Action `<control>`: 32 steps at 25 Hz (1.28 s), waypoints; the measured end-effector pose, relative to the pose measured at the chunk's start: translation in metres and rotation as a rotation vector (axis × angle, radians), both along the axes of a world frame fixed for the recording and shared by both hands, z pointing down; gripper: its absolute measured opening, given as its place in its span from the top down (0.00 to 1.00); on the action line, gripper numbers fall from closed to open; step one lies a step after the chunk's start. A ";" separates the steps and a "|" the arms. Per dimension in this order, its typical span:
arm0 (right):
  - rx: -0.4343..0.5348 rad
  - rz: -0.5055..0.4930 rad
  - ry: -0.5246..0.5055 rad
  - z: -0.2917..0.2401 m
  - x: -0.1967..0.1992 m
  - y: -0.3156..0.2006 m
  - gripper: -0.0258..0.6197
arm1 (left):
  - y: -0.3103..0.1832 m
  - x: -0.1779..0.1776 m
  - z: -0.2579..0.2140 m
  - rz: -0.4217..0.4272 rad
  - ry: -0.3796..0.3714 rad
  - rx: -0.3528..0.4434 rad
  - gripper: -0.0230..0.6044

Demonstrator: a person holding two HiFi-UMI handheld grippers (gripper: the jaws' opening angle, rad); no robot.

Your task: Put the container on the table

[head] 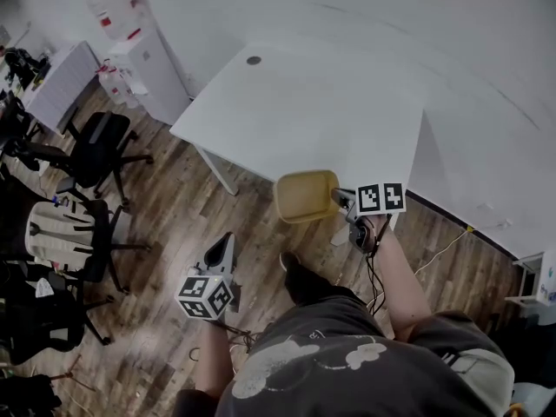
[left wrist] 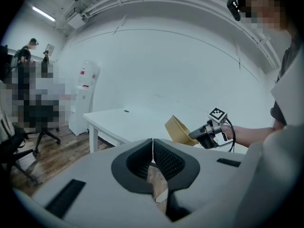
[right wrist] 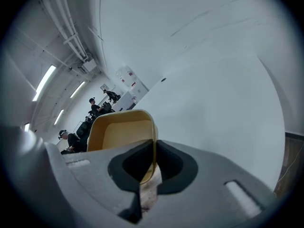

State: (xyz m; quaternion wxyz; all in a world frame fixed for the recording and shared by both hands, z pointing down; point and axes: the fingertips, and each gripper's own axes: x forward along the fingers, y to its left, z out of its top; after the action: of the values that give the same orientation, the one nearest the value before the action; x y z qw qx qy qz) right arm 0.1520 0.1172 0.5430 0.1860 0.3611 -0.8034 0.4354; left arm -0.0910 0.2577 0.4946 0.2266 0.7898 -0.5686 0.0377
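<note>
Nearest in the head view, a person's dark printed shirt [head: 347,363] is seen from above, with a forearm stretched forward on each side. The left tool [head: 228,238] is held low over the brown wood-plank floor [head: 174,224]. In its own view its black ribbed jaws [left wrist: 153,148] are pressed together, with nothing between them.

Further forward, the right tool [head: 337,199] is clamped on one side wall of a yellow rounded-square plastic container [head: 306,195]. In the right gripper view the thin wall is pinched between the two pads [right wrist: 154,159], and the container's empty inside [right wrist: 121,129] is turned towards the camera. The container is carried in the air, tilted, at the near edge of the white rectangular bench [head: 330,120], and is not set down on it. From the left gripper view it is seen hanging off the right tool [left wrist: 204,134], in front of the bench top [left wrist: 121,120].

The bench top is bare apart from a small round dark cable hole [head: 254,60] near its far corner.

Beyond the bench's left end, black office chairs [head: 95,150] are grouped on the floor and a white water dispenser [head: 143,55] stands against the white wall. Farthest off, two people [left wrist: 28,51] can be made out in the left gripper view – too small for detail.
</note>
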 end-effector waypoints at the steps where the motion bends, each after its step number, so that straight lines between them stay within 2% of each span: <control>1: -0.004 0.000 -0.002 0.000 -0.003 -0.011 0.94 | -0.011 -0.002 0.000 0.002 0.002 -0.003 0.95; 19: -0.060 -0.005 0.015 0.012 -0.046 -0.156 0.94 | -0.159 -0.037 0.008 0.017 0.015 -0.062 0.95; 32: -0.085 0.021 0.007 0.027 -0.060 -0.258 0.94 | -0.270 -0.050 0.014 0.041 0.013 -0.077 0.95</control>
State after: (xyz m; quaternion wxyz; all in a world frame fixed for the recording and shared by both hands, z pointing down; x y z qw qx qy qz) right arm 0.0917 -0.1413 0.5697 0.1996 0.3626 -0.7797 0.4699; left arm -0.1415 -0.0125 0.5082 0.2597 0.7924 -0.5489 0.0589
